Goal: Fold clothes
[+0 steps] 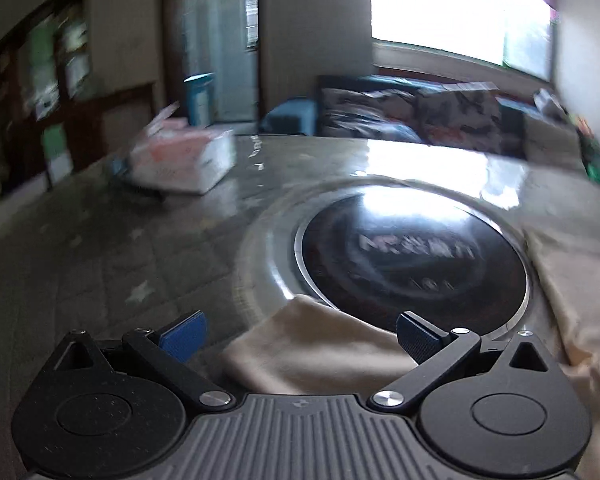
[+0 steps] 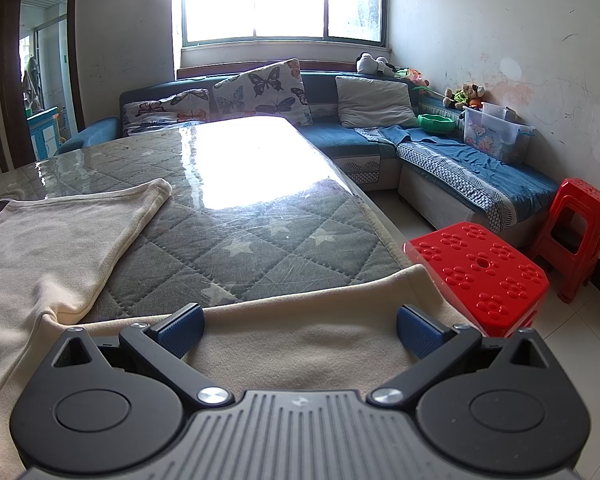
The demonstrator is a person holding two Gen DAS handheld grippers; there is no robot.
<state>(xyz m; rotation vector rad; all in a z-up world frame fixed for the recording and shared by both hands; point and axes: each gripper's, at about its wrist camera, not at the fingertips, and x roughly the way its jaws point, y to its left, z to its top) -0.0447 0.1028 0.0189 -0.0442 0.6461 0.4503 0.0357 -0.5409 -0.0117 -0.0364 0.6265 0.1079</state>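
beige garment (image 2: pixel 300 344) under both splayed grippers (image 1: pixel 300 338) (image 2: pixel 300 332)

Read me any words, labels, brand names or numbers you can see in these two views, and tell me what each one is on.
Nothing can be read with certainty.
Round black cooktop set in the table: pale lettering and smaller marks below it, too blurred to read.
White and pink box on the table: print smeared by motion, unreadable.
Clear storage bin on the sofa: cartoon bear pictures, no legible words.
Beige garment, red stools: no text seen.
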